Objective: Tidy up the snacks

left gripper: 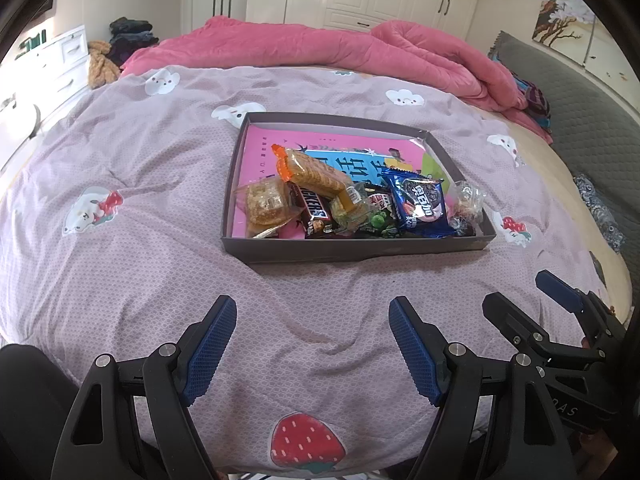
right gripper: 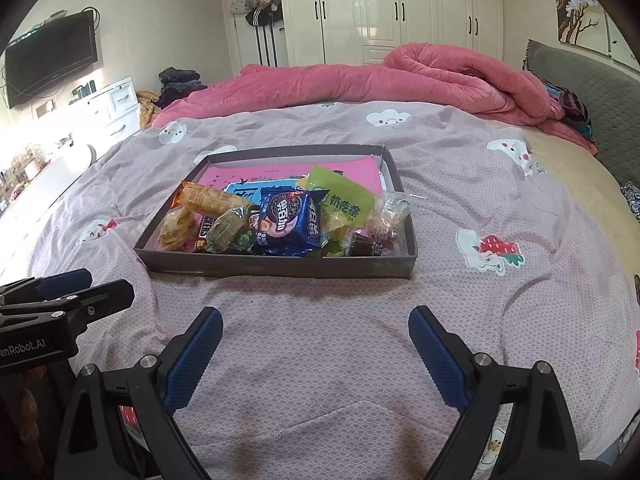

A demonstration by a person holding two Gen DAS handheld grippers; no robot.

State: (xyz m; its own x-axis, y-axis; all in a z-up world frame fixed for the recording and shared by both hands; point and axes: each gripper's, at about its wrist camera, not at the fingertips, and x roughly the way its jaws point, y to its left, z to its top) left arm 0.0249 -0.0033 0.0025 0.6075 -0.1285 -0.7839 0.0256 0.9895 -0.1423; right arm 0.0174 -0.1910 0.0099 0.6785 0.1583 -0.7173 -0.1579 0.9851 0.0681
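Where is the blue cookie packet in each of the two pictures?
Left wrist view: blue cookie packet lies right of centre, in the near right part of the grey box.
Right wrist view: the packet lies near the box's middle.
Shared landmark: the pink blanket behind.

A bed [right gripper: 360, 360] with a pink quilt [right gripper: 400, 80] faces white wardrobes [right gripper: 400, 8]; a TV [right gripper: 52, 60] hangs above sunlit white drawers [right gripper: 116, 108].

Grey tray [left gripper: 356, 249] with pink lining; blue cookie packet [left gripper: 420, 204]; lime-green packet [right gripper: 344, 196]; lilac bedsheet [left gripper: 160, 260] — cloud and strawberry print; pink quilt [left gripper: 320, 48]; tool pads [left gripper: 212, 344] blue.
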